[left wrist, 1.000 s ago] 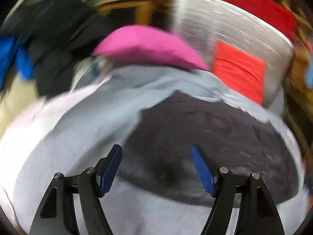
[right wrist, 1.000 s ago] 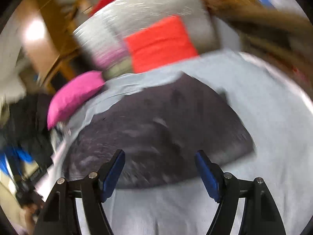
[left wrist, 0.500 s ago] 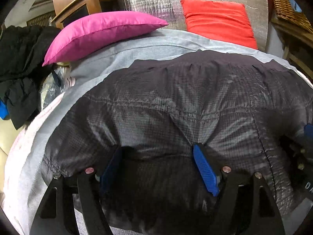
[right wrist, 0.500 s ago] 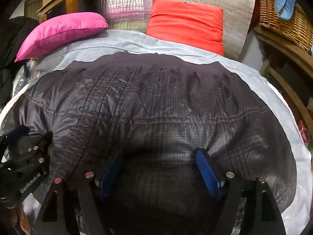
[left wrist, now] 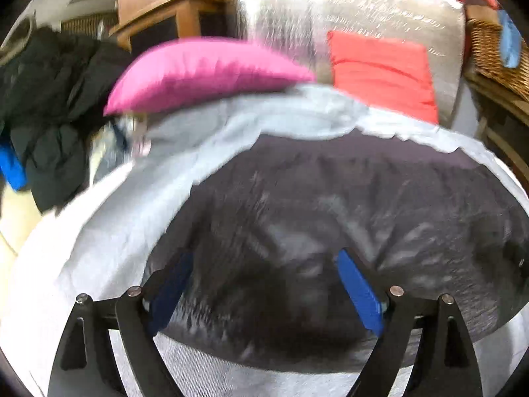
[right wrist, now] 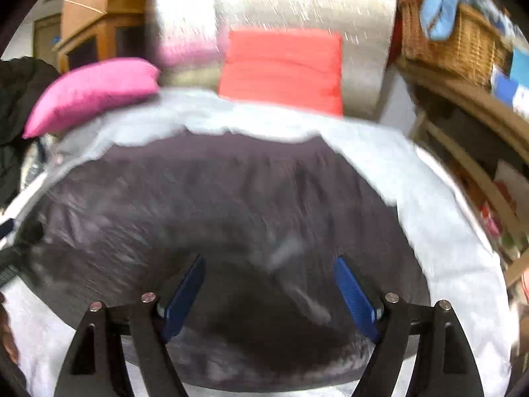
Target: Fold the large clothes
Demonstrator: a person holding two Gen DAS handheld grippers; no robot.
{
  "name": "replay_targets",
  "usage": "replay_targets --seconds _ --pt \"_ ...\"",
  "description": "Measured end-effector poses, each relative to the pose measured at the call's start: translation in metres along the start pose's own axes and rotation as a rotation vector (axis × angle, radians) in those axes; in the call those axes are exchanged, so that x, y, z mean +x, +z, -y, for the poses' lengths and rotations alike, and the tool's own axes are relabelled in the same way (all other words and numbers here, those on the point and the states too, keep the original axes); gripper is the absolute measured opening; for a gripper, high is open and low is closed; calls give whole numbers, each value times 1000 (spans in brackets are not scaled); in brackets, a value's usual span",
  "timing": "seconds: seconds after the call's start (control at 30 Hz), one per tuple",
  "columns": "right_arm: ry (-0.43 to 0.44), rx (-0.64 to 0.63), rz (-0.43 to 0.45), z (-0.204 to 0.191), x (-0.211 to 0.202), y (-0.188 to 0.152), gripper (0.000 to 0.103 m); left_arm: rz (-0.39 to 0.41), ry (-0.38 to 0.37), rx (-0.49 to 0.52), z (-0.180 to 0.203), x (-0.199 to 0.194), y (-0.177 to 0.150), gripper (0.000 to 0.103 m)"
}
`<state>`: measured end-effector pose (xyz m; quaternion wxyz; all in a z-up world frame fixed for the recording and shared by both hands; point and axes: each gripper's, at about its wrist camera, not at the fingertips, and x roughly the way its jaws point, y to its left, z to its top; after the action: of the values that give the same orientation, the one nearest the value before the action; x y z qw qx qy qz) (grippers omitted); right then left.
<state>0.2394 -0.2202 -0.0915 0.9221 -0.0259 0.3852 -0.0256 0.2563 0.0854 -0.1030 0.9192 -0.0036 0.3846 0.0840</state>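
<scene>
2 claws, left claw [left wrist: 264, 291] and right claw [right wrist: 269, 292], gape above the blurred, seemingly folded dark garment [left wrist: 347, 218].

Dark grey checked garment [left wrist: 347, 205], pale grey sheet [left wrist: 109, 231], magenta pillow [left wrist: 205, 69], red cushion [left wrist: 383, 72], silver foil panel [right wrist: 297, 3], blue gripper pads [right wrist: 353, 294].

There are no words, numbers, labels or signs to read in either view. Both views are too blurry.
</scene>
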Motion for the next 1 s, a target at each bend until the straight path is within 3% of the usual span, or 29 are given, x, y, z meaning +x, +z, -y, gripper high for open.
replay_targets --seconds 0.07,0.17,0.4,0.6,0.67,0.73,0.8,0.9,0.93,1.0 --pt "7 -8 -62 3 20 -15 84 -50 -6 -1 -1 13 -7 89" --pt "-27 -39 -35 -3 20 -21 85 -17 5 23 2 19 -16 90" --pt "-4 -18 -18 -1 28 -23 87 -3 9 37 6 23 -20 90" --pt "17 -13 -41 6 23 -14 87 -42 -35 48 -1 8 -7 90" --pt "59 14 -33 18 9 -8 88 18 -38 23 -13 -11 -1 90" --pt "34 42 29 33 -10 -4 88 75 -27 -8 -27 -24 0 90" --pt "24 77 38 48 -15 -5 88 40 -25 -28 -36 -17 -4 90" --pt "15 92 -58 63 7 -19 88 -64 -8 -21 -37 14 -22 92" --pt "41 88 -96 65 19 -26 89 -43 -2 -16 -36 15 -25 94" --pt "56 88 -91 67 22 -27 95 -39 6 -6 -32 14 -23 94"
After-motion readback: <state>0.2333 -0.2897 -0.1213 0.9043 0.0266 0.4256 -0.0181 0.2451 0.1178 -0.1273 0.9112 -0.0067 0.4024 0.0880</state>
